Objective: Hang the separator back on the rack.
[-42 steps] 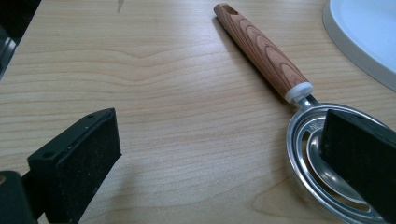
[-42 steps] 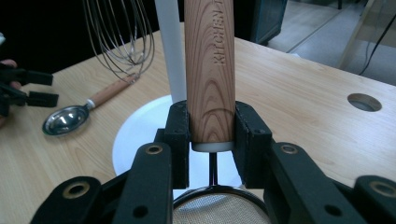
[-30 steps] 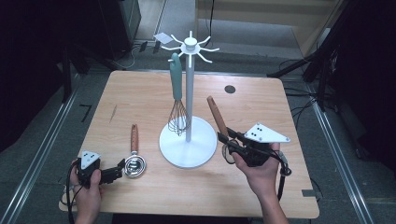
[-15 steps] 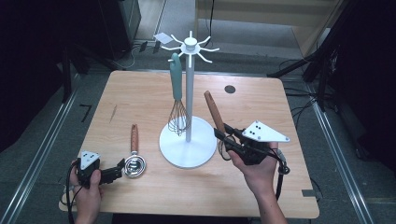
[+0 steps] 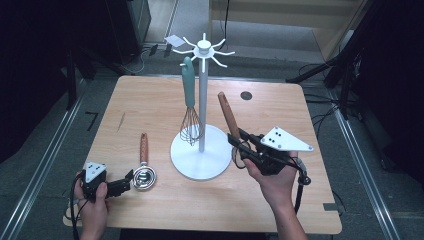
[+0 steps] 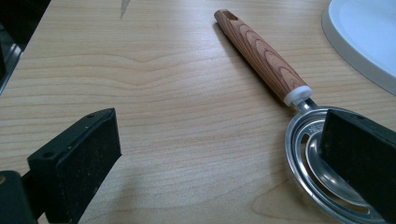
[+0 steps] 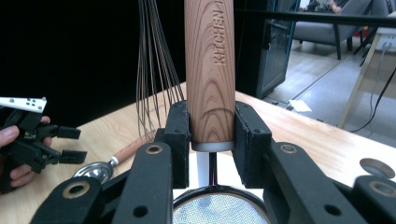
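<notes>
Jaws of the right gripper (image 5: 239, 141) pinch a wooden-handled strainer (image 7: 208, 70) right of the white stand (image 5: 201, 155); the left gripper (image 6: 219, 158) rests spread beside a metal scoop (image 6: 322, 168).

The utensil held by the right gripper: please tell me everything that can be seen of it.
It is a small strainer with a wood-look handle stamped KITCHEN. A pale collar and a thin metal stem join the handle to a dark-rimmed round of fine mesh. The right gripper is shut on the handle's lower end, just above the collar. The strainer is lifted off the table, its handle slanting up and away from the hand, beside the white stand.
</notes>
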`<control>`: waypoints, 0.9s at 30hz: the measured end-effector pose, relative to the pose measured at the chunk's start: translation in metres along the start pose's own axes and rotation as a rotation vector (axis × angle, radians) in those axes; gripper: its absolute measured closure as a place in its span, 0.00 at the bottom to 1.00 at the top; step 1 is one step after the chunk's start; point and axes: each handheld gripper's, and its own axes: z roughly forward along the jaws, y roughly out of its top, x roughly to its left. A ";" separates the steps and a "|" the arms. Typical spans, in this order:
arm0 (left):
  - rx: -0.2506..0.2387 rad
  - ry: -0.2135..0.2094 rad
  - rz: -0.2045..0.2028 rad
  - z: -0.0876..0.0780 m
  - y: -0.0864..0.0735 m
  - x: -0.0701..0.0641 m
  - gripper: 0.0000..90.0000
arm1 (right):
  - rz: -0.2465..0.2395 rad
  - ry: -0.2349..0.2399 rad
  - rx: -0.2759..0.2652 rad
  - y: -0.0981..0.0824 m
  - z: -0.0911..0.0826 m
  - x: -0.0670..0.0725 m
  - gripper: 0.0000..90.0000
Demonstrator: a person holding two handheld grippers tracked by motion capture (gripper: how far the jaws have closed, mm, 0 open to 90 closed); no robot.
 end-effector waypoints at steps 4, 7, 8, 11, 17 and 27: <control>-0.001 -0.003 -0.002 0.000 0.000 0.000 0.00 | 0.003 -0.001 -0.019 0.002 0.000 0.000 0.79; -0.003 -0.004 -0.003 0.000 0.000 0.000 0.00 | 0.024 0.008 -0.039 0.004 -0.001 0.000 0.79; -0.003 -0.003 -0.002 0.000 0.000 0.000 0.00 | 0.026 0.008 -0.046 0.005 -0.001 0.000 0.79; -0.003 -0.001 0.000 0.000 0.000 0.000 0.00 | 0.023 0.007 -0.063 0.010 -0.002 0.003 0.79; -0.003 -0.001 0.001 0.000 0.000 0.000 0.00 | 0.015 -0.003 -0.090 0.019 -0.003 0.006 0.79; -0.001 -0.007 0.002 0.000 0.000 0.000 0.00 | 0.013 -0.007 -0.126 0.029 -0.007 0.009 0.79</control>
